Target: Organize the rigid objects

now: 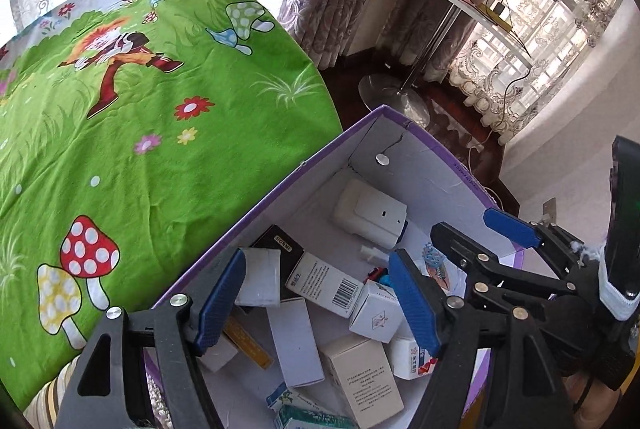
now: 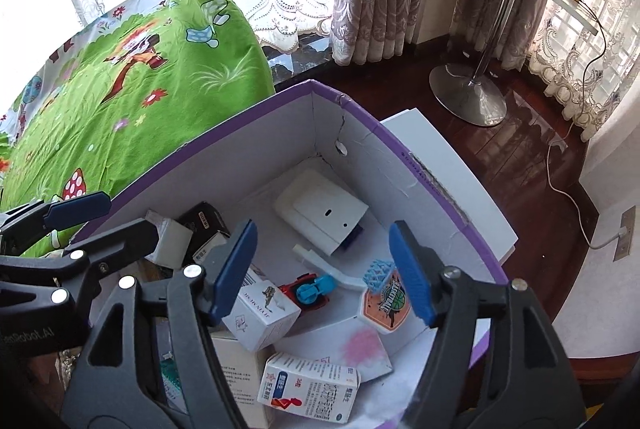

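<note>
Green cartoon-print bedding (image 1: 132, 133), scattered with mushrooms and flowers, fills the left of both wrist views. Just beside it sits the purple-rimmed cardboard box (image 1: 280, 181), white inside and holding the rigid objects in a loose pile.

Over the box's near left part hangs the left gripper (image 1: 320, 303), its blue-padded jaws standing well apart with nothing clamped between them. Beneath that gap lie small white cartons, among them a barcoded medicine box (image 1: 326, 283), and a black box (image 1: 280, 249) lies further back. A white plastic device (image 1: 370, 213) rests by the far wall.

To the right, the right gripper (image 2: 324, 271) also hovers above the box with its jaws spread wide and empty. Under it lie a white carton (image 2: 262, 313), a red and blue toy car (image 2: 306, 293), a white brush with a blue head (image 2: 340, 273) and a basketball-print hoop toy (image 2: 386, 307). A red-and-white medicine box (image 2: 312, 391) lies nearest the camera.

A round-based side table (image 2: 470, 93) stands on the dark wood floor beyond.
</note>
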`<state>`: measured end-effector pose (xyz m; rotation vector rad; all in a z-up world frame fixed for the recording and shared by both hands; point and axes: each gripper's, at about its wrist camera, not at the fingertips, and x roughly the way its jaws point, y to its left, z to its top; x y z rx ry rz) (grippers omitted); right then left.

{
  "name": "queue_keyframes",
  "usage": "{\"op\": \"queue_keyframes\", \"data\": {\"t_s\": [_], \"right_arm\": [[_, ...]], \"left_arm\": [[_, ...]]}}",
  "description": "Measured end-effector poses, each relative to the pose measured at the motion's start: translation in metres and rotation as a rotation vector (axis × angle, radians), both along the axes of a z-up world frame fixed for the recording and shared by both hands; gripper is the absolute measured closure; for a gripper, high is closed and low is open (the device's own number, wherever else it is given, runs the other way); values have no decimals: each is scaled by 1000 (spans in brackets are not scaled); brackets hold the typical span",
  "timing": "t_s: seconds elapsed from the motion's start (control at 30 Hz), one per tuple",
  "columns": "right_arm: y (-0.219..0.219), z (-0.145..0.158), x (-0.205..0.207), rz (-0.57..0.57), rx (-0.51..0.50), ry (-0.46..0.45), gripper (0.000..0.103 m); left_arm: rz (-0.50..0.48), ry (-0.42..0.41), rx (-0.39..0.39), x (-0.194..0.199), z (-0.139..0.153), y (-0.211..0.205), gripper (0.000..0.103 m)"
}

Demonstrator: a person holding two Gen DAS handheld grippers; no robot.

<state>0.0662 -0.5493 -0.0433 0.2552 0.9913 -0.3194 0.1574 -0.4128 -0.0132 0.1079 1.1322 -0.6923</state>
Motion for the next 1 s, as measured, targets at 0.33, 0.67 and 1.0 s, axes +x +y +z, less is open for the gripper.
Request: {"op": "queue_keyframes", "data": {"t_s": [0.33, 0.67, 1.0], "right_arm": [[36, 40, -46, -8, -24, 10, 26], [93, 63, -130, 25, -131, 43, 25], [82, 45, -146, -39, -69, 20, 25]], "left_arm": [[22, 44, -52, -51, 33, 52, 28], [25, 121, -143, -120, 37, 110, 7], [44, 29, -111, -130, 33, 109, 6]]}}
